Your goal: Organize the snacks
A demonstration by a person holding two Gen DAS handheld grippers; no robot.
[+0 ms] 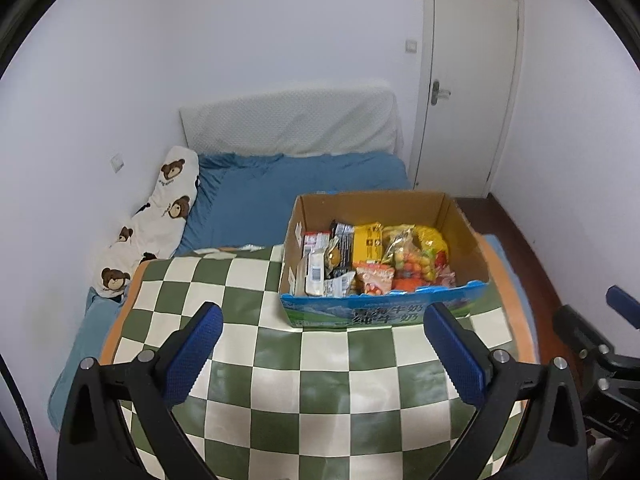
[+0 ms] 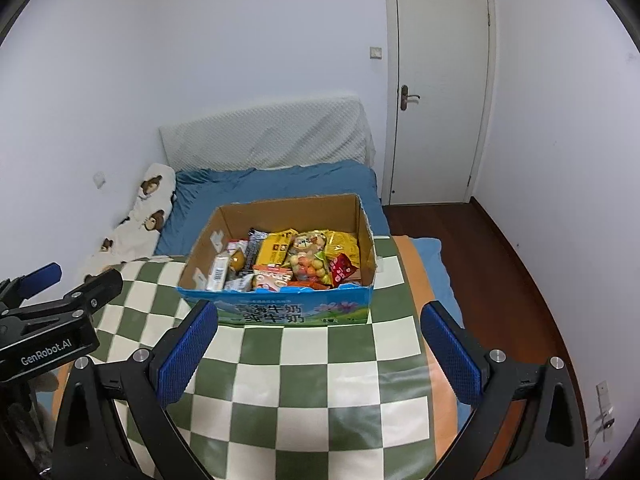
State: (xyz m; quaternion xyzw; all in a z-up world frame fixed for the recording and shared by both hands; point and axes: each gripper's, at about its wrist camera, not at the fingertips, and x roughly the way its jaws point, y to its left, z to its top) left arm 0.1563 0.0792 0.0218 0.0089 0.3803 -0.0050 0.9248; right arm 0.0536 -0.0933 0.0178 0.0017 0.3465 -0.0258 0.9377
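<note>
Left claw spread wide, empty, hovering above checkered worktop. Right claw likewise spread, nothing between blue pads. Cardboard box standing on far part of worktop, open-topped, blue-green printed front facing claws. Snacks packed inside box: yellow bags, clear bag of coloured balls, dark and white wrappers. Blue bed beyond worktop, bear-print pillow along wall, white door behind.

A table covered by a green-and-cream checkered cloth with an orange edge stands against a bed with a blue sheet. On the cloth, toward one o'clock, sits an open cardboard box filled with snack packets.
</note>
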